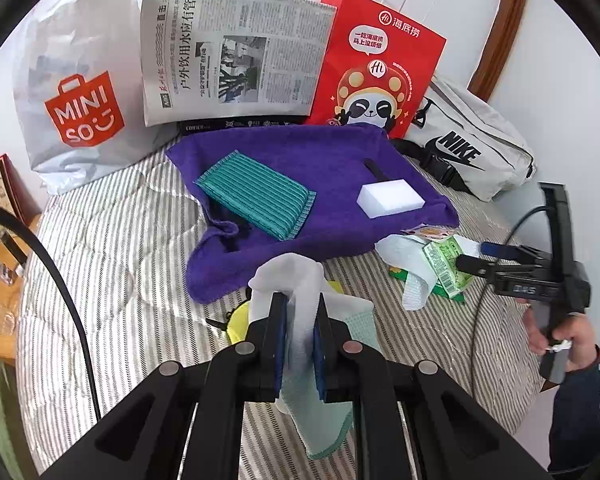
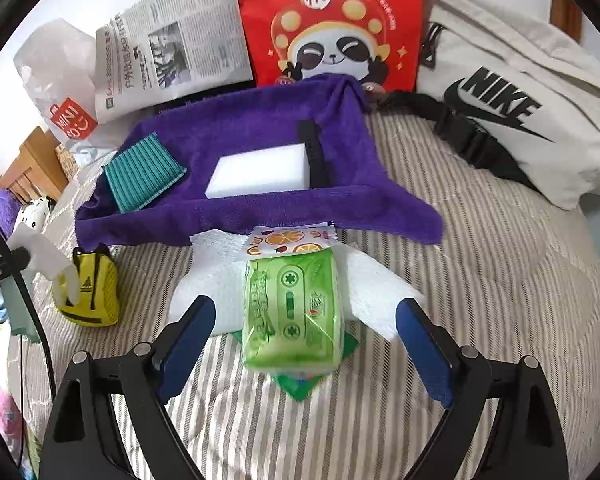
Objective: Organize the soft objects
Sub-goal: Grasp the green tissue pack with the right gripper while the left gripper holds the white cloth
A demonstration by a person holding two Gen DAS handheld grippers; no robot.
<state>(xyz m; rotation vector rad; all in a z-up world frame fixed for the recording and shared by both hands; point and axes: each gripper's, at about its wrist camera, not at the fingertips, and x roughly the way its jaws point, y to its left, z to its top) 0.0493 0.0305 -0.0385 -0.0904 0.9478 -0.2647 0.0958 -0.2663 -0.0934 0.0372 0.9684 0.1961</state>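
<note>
On a striped bed [image 2: 480, 280], a purple towel [image 1: 300, 168] is draped over a shallow tray-like holder, with a teal ribbed cloth [image 1: 256, 200], a white sponge block [image 1: 391, 197] and a black strap [image 2: 314, 152] resting in its hollow. The left gripper [image 1: 299, 316] is clamped on a pale mint-and-white cloth [image 1: 312, 380], held just in front of the towel. The right gripper [image 2: 304, 320] stands wide apart, its fingers either side of a green tissue pack [image 2: 292, 312] lying on white paper towel [image 2: 208, 280], gripping nothing. A small yellow bag [image 2: 94, 292] sits to the left. Behind stand a red panda bag [image 1: 376, 68], a folded newspaper [image 1: 228, 56], a white Miniso bag [image 1: 76, 92] and a Nike waist bag [image 1: 472, 148]; their contents cannot be seen.
</note>
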